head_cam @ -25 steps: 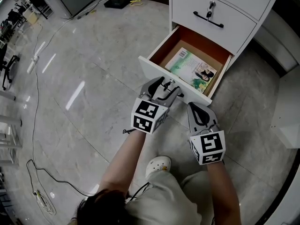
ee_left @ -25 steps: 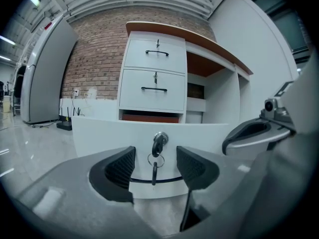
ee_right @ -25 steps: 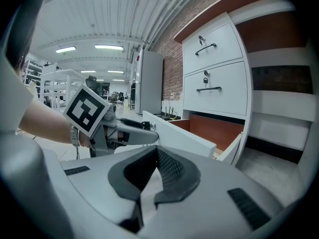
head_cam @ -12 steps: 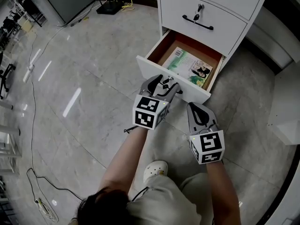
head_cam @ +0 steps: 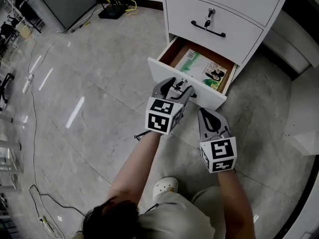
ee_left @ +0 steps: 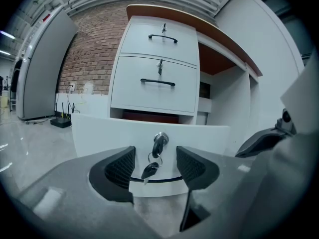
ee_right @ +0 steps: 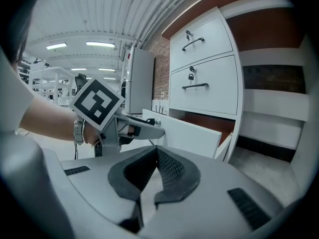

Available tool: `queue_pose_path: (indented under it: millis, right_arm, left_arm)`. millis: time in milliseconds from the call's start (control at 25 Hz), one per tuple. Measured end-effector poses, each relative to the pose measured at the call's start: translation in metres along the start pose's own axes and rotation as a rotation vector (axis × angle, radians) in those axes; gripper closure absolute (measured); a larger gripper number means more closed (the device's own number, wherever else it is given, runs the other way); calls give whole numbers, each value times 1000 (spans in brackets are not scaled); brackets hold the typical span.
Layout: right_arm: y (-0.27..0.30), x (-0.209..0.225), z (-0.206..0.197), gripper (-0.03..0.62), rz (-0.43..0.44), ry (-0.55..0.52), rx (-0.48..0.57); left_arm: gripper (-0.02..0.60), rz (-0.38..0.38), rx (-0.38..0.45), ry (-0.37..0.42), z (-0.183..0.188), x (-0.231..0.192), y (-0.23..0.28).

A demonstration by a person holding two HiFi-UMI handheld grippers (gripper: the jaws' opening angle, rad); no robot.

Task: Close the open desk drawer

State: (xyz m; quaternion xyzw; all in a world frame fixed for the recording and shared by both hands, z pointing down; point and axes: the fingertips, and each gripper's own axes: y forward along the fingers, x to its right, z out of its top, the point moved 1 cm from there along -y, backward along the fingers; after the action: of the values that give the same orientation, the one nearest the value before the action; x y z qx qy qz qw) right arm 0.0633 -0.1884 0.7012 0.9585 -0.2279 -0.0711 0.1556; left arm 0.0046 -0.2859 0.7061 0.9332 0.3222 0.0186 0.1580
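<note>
1. Drawer (head_cam: 162,72), lowest in the desk (head_cam: 234,14), stands part-open, front facing the person; the push should go straight away
2. Left gripper (head_cam: 175,87), jaws apart, at that front, nearer
3. Right gripper (head_cam: 205,114), jaws together, empty, hangs back
4. Key (ee_left: 159,139) sits between left jaws

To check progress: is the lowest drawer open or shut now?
Open: the drawer front stands out from the desk, and a book shows inside.
</note>
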Motion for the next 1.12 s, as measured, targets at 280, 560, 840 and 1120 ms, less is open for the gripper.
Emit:
queue_pose_path:
  millis: [280, 560, 840, 1120]
  right_arm:
    - [19, 18, 4, 582, -15, 16, -2]
    - [36, 34, 1, 582, -33, 34, -11]
    - [46, 55, -7, 582, -75, 59, -31]
    - [48, 78, -8, 582, -111, 64, -32]
  left_arm:
    - [325, -12, -7, 2, 9, -5, 26]
    - [325, -12, 17, -13, 16, -6, 45]
    - [325, -17, 7, -28, 25, -9, 69]
    - [325, -18, 13, -49, 32, -10, 90]
